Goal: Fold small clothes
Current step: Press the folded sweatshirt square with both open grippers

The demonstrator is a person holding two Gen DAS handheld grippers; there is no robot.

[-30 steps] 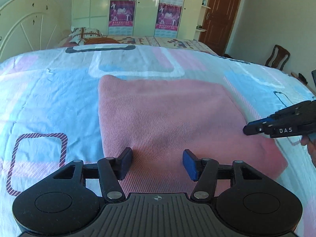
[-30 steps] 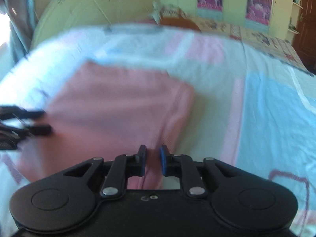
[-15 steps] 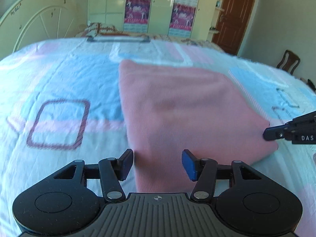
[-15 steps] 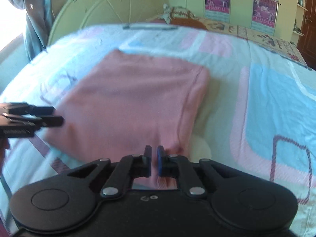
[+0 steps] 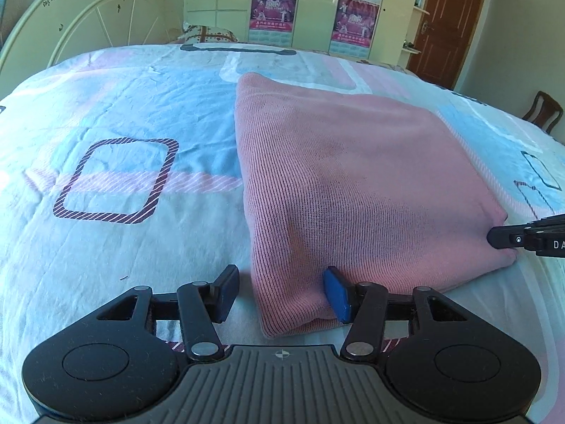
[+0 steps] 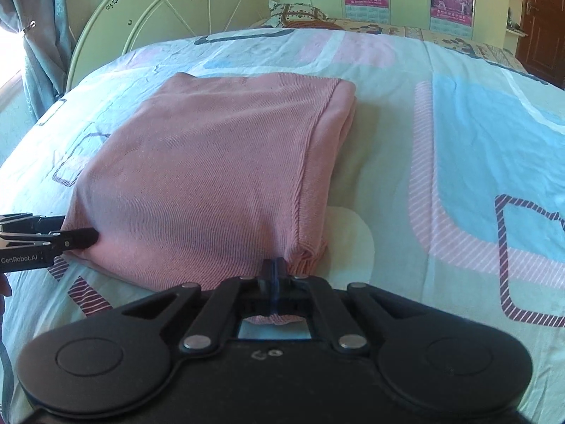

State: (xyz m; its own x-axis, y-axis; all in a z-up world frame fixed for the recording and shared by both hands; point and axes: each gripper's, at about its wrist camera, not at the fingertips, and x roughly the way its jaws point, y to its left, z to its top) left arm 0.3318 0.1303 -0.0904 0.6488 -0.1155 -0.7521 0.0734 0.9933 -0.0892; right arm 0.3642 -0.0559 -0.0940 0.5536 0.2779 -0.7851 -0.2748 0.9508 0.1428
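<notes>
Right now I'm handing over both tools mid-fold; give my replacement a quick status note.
Left tool: open, straddling the near left corner of the pink knit garment, not clamped.
Right tool: shut on the garment's near right corner.
The garment lies folded in a thick rectangle on the patterned bedspread.
Done: earlier folds, judging by the layered edges.
Left: close the left tool, then probably lift both corners and fold away from you.

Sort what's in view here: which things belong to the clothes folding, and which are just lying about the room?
Part of the job:
pink knit garment, folded on the bedspread
left claw, open around its near corner
right claw, shut on its near edge

Just there:
pillow
headboard
posters
door
chair
curtain
</notes>
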